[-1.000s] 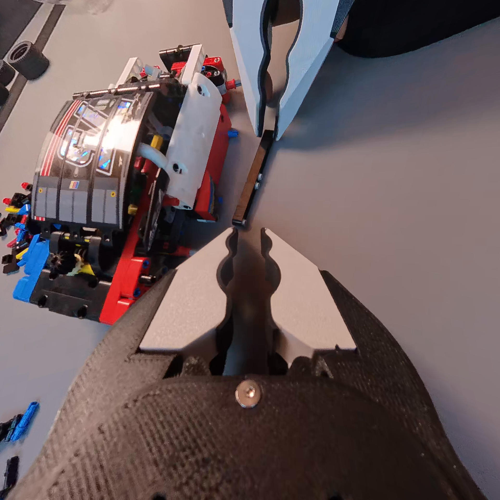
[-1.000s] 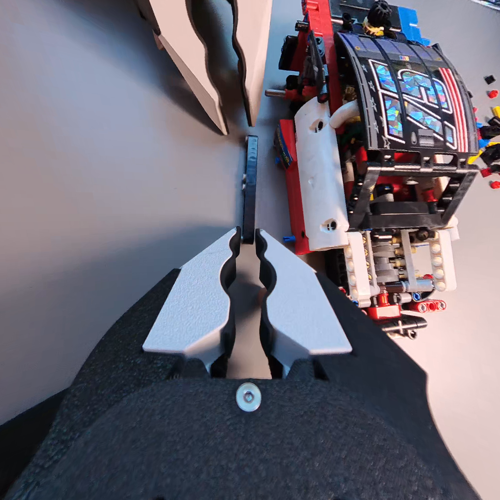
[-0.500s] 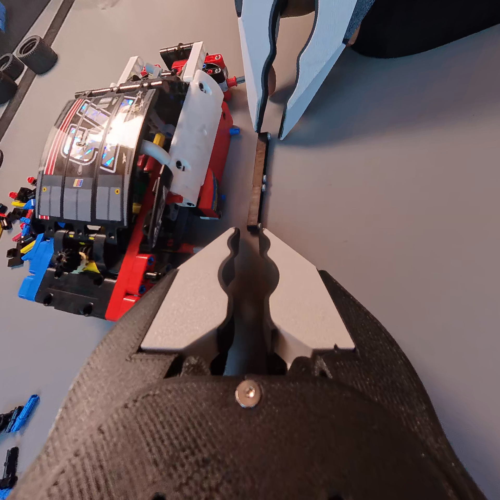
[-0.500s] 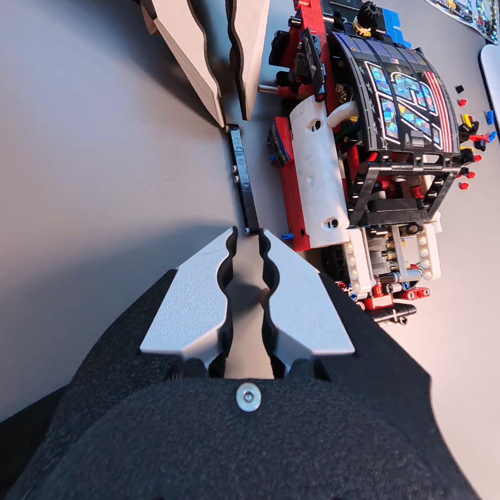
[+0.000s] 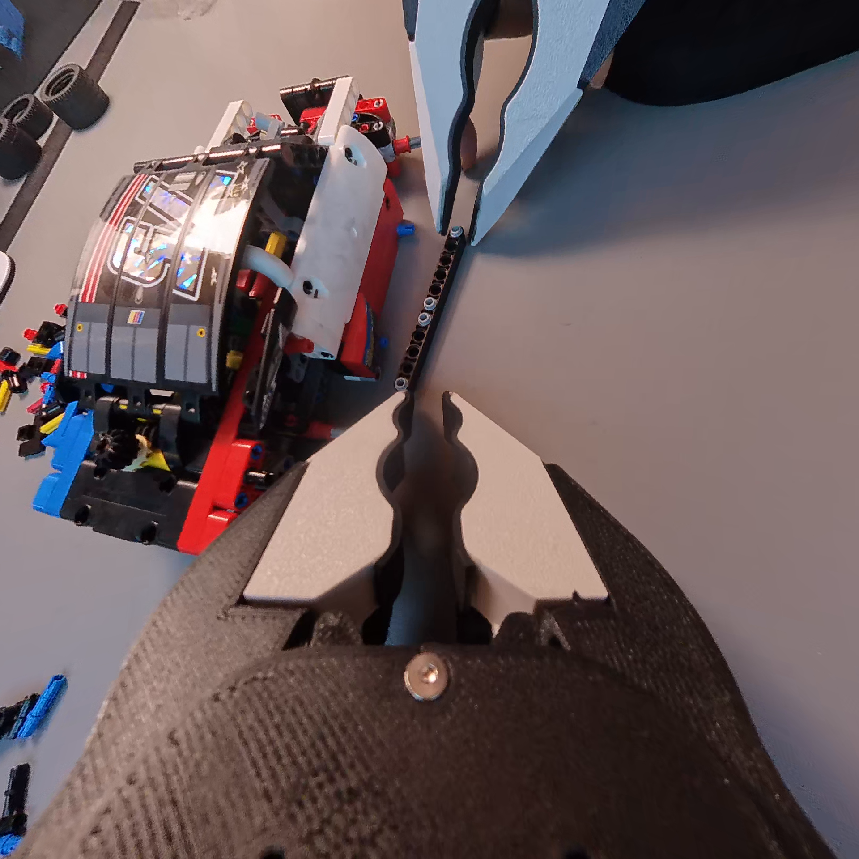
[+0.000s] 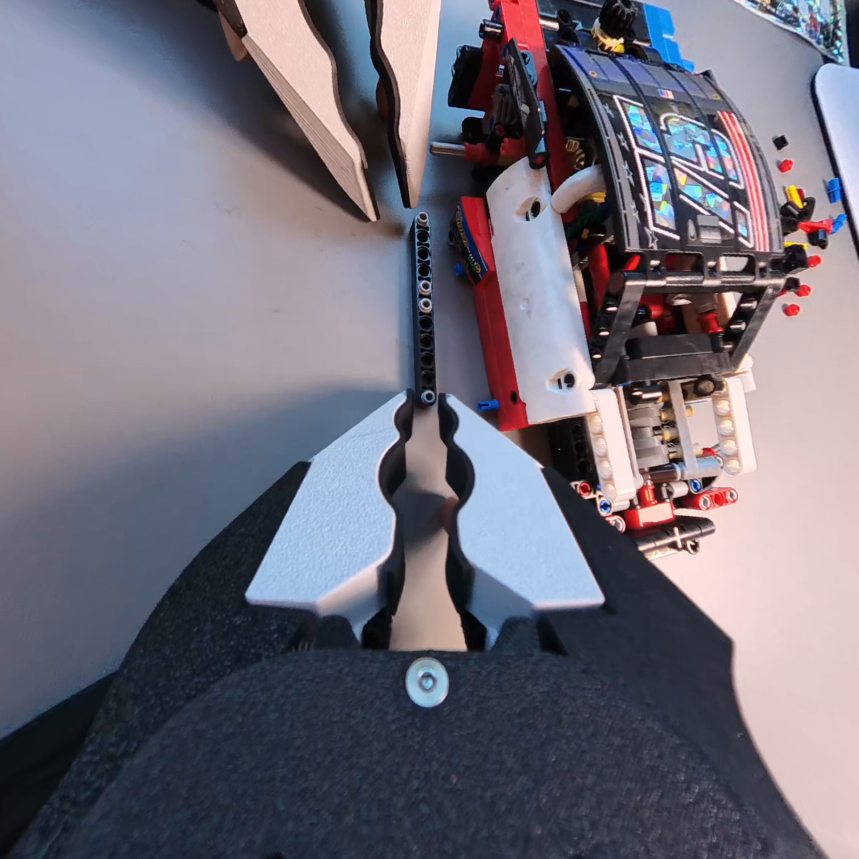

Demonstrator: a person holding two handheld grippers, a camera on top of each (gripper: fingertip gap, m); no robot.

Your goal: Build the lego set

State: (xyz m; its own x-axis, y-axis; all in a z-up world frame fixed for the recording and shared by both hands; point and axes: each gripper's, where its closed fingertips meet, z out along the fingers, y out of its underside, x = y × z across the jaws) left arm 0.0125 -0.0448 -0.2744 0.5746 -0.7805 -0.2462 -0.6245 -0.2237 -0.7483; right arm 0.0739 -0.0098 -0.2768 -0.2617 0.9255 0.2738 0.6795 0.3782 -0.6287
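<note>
A long black holed beam lies flat on the grey table beside the part-built car, which is red, white and black. My left gripper is open and empty, with its tips just short of the beam's near end. In the right wrist view my right gripper has its jaws narrowed around the other end of the beam. The car is on its right. The left gripper's fingers show at the far end of the beam, just to its left.
Black tyres lie at the far left. Small loose pieces sit beyond the car, and also show in the right wrist view. More blue and black pieces lie at the lower left. A dark sleeve is at the top right.
The beam has rolled from standing on its edge to lying flat with its holes up. The right gripper's jaws have narrowed around its end. The car has stayed in place.
</note>
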